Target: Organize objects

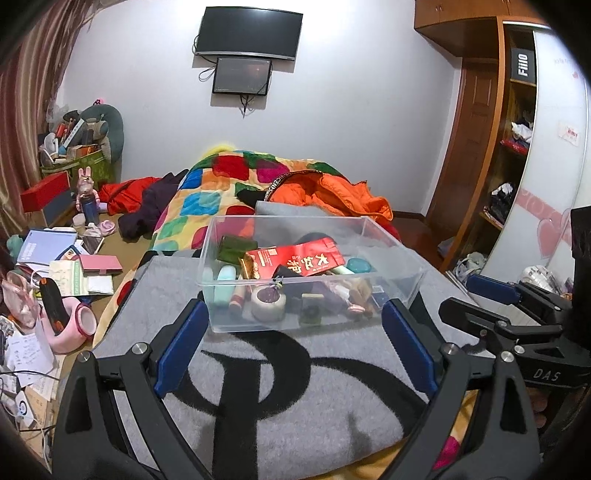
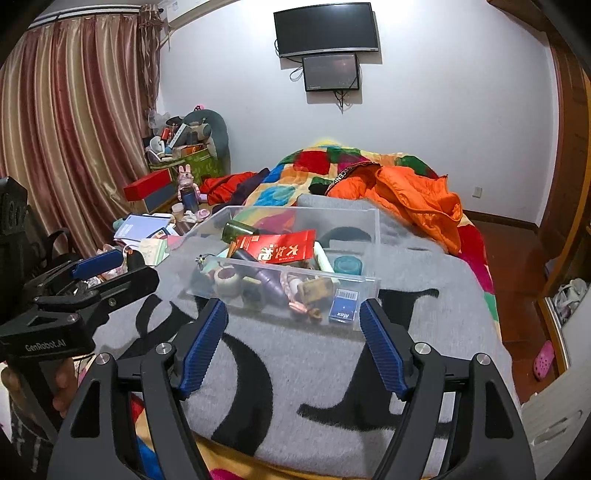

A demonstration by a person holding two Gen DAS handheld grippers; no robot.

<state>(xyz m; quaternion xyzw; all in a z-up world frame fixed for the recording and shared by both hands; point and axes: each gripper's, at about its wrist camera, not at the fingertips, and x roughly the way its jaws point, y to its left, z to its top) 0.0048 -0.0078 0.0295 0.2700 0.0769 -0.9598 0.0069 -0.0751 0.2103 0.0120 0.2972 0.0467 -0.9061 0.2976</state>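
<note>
Two tools, left [image 1: 293,334] and right [image 2: 293,339], both spread, empty; one clear bin [image 1: 402,264] of clutter

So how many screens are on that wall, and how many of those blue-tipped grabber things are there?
Wall screens: 2, the large screen and the small screen below it.
Grabbers: 2, the left gripper and the right gripper, both open.
Total: 4
</note>
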